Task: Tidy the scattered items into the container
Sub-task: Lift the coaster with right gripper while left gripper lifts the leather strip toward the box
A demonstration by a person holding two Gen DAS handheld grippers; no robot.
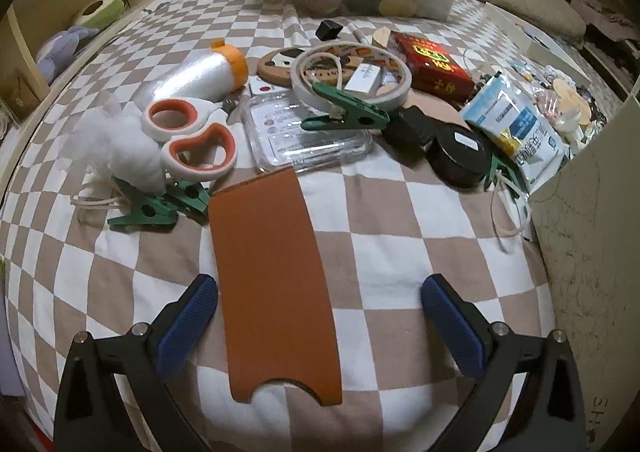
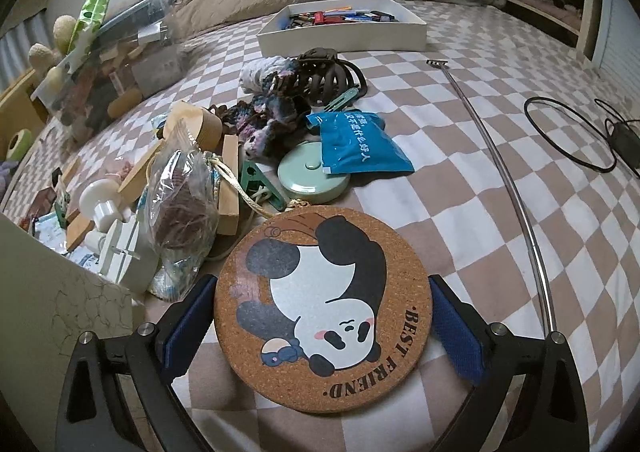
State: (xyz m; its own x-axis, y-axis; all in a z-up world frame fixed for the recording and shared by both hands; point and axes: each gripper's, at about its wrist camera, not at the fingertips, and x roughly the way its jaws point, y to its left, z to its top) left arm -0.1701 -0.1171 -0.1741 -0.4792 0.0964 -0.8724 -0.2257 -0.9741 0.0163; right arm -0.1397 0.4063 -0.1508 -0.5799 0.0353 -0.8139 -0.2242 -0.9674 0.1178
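While the right tongs [image 2: 323,316] pinch the panda coaster [image 2: 323,312] by its rim, it may pivot loose; the left tongs [image 1: 319,316] gape empty astride the orange sleeve [image 1: 272,284], scissors [image 1: 190,140] at eleven o'clock.

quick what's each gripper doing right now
left gripper: open, flat orange leather sleeve lies between its jaws, untouched
right gripper: closed on the round cork panda coaster
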